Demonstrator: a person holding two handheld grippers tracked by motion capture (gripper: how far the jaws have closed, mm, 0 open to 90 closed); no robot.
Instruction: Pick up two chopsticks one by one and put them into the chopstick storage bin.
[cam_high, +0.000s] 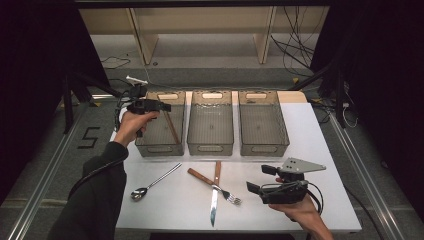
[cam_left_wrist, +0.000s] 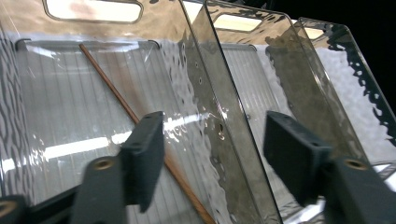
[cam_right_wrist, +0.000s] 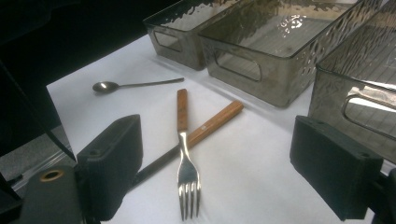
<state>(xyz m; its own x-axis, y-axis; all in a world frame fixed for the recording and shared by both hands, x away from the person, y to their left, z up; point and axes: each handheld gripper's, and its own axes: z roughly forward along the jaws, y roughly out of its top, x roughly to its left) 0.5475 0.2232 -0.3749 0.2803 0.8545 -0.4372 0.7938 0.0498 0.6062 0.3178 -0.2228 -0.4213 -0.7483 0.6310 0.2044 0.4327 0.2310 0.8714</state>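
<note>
We are holding the left gripper (cam_high: 159, 106) over the left bin (cam_high: 150, 145), jaws standing wide apart and gripping nothing, while a wooden stick (cam_left_wrist: 122, 102) is lying slantwise inside that bin. Our right gripper (cam_high: 254, 190) is hovering low over the table (cam_high: 330, 150) near its front right, jaws also spread wide and empty. Just ahead of it a fork (cam_right_wrist: 186, 158) is lying crossed over a knife (cam_right_wrist: 208, 126), with a spoon (cam_right_wrist: 133, 85) resting farther off.

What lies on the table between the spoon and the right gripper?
The crossed knife and fork lie between the spoon and right gripper, seen in the high view.
</note>
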